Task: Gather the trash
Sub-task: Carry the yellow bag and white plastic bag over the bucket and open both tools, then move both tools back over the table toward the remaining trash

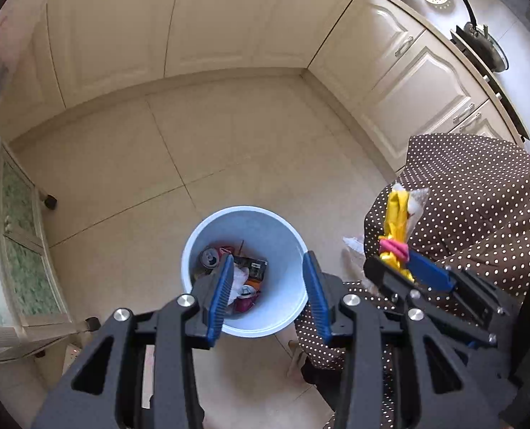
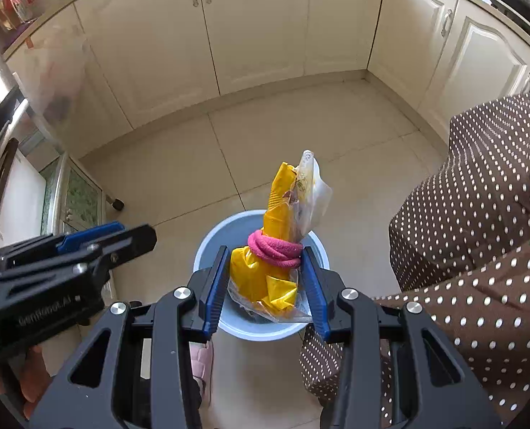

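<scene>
A pale blue trash bin (image 1: 245, 211) stands on the tiled floor with a drink can (image 1: 210, 258) and several wrappers inside. My left gripper (image 1: 268, 255) hangs open right over the bin's mouth, and nothing is between its blue pads. To its right, my right gripper (image 1: 393, 262) is shut on a yellow plastic bag (image 1: 396, 214). In the right wrist view the yellow bag (image 2: 281, 221) sticks up between the fingers of the right gripper (image 2: 265, 250), tied round with a pink band (image 2: 275, 251), above the bin (image 2: 207, 246). The left gripper (image 2: 138, 234) shows at the left.
A person's brown polka-dot garment (image 1: 479, 196) fills the right side, close to the bin. Cream kitchen cabinets (image 1: 229, 18) line the far wall and the right. A glass-door cart on wheels (image 1: 18, 232) stands left. A pan (image 1: 483, 46) sits on the stove. A pink slipper (image 2: 202, 361) is below the bin.
</scene>
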